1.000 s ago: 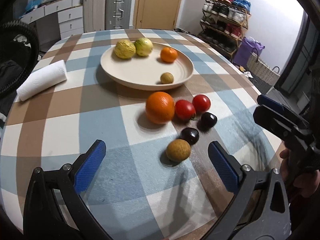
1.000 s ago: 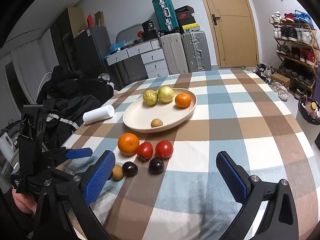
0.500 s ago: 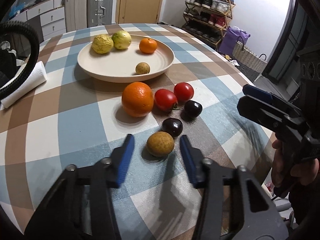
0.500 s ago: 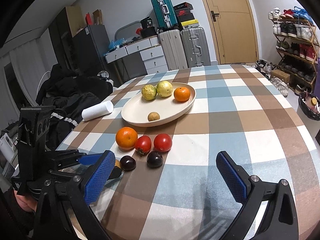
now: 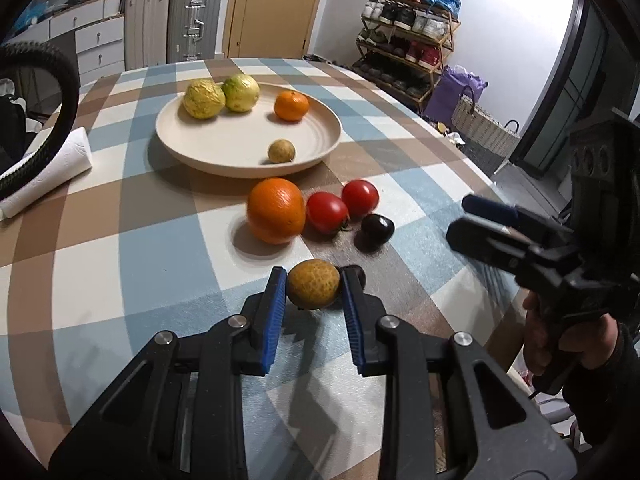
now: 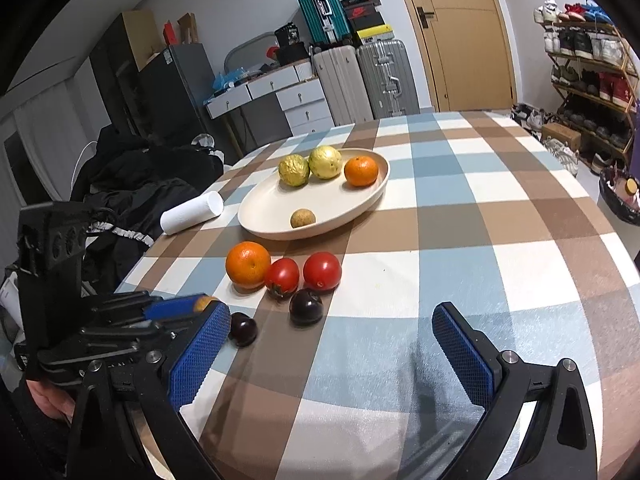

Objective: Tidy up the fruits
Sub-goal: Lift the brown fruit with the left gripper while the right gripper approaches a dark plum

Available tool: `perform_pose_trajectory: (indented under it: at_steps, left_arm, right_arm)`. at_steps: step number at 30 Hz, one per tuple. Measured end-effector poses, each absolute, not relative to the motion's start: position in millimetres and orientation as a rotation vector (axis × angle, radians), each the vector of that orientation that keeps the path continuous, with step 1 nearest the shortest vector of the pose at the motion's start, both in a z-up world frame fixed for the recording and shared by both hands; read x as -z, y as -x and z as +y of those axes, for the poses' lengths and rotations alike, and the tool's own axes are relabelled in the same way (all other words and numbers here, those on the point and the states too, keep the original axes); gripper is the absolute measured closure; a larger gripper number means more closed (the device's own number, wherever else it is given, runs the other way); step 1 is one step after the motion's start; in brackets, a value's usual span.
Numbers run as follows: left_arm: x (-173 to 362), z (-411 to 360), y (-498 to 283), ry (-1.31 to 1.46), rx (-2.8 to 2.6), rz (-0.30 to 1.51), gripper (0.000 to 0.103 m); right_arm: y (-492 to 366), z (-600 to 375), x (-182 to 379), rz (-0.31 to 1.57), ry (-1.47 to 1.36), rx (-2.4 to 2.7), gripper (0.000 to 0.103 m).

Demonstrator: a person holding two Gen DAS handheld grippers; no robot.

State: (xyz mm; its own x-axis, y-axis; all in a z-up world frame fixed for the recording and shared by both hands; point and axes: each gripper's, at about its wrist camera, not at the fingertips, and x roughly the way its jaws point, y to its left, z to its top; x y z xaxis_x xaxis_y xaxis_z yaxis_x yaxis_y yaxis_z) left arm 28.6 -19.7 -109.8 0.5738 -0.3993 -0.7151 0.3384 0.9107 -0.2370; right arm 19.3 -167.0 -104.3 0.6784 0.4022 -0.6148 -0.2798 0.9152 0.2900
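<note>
My left gripper (image 5: 313, 282) is shut on a small tan round fruit (image 5: 313, 284) low over the checked tablecloth; a dark plum is mostly hidden behind its right finger. Beyond it lie a big orange (image 5: 275, 210), two red tomatoes (image 5: 326, 212) and another dark plum (image 5: 377, 227). The cream plate (image 5: 328, 148) holds two yellow-green fruits, a mandarin (image 5: 291, 106) and a small tan fruit (image 5: 281, 151). My right gripper (image 6: 330, 320) hangs open over the tablecloth, just in front of a dark plum (image 6: 306, 306), with nothing between its fingers.
A white paper roll (image 5: 44, 176) lies left of the plate near the table's edge. Dark clothing is heaped beside the table on the left in the right wrist view. Suitcases, drawers and a shoe rack stand behind the table. A person's hand holds each gripper.
My left gripper has moved forward around the tan fruit and gone from wide open to shut on it. My right gripper has stayed open and has hardly moved.
</note>
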Motion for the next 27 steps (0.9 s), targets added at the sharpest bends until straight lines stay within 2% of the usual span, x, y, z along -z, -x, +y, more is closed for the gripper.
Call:
perform_pose_trajectory:
  at_steps: [12, 19, 25, 27]
  left_arm:
    - [90, 14, -28, 0.134, 0.397, 0.805, 0.078]
    - [85, 28, -33, 0.157, 0.374, 0.792, 0.078]
    - [84, 34, -38, 0.167, 0.364, 0.788, 0.078]
    - [83, 34, -39, 0.167, 0.36, 0.787, 0.078]
  right_arm:
    - [-42, -151, 111, 0.81, -0.185, -0.42, 0.002]
    - [-54, -139, 117, 0.873, -0.176, -0.431, 0.023]
    - [-59, -130, 122, 0.901, -0.161, -0.45, 0.047]
    - [-60, -131, 124, 0.91, -0.169, -0.454, 0.048]
